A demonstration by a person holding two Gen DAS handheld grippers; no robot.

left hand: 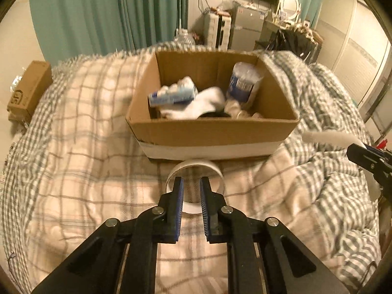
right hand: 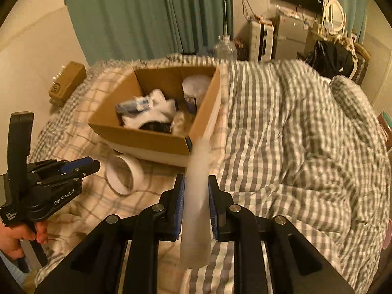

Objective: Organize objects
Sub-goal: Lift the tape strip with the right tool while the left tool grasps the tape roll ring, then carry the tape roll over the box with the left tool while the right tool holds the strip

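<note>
The cardboard box [right hand: 156, 139] is where we are heading, and it is lying ahead and to the left of our right gripper [right hand: 196, 204], which is clamping a pale frosted tube [right hand: 196, 196] between its blue pads. The tube's long axis is running straight out along the fingers, its far tip pointing at the box's near right corner, so the coming move, we judge, is turning on lifting that tip over the rim. Our left gripper [left hand: 191, 197] is sitting with its jaws parted and gripping nothing, and a white tape roll [left hand: 196, 183] is lying on its side just past the fingertips, close against the box's front wall [left hand: 210, 132]. The right hand is the one carrying the load. Counting outward on the checked duvet [left hand: 85, 147]: we are seeing one tube, one tape roll, one open box, and inside it one blue-labelled canister [left hand: 243, 82], one blue-and-white pack [left hand: 171, 93] and some white cloth [left hand: 196, 105], blurred.
</note>
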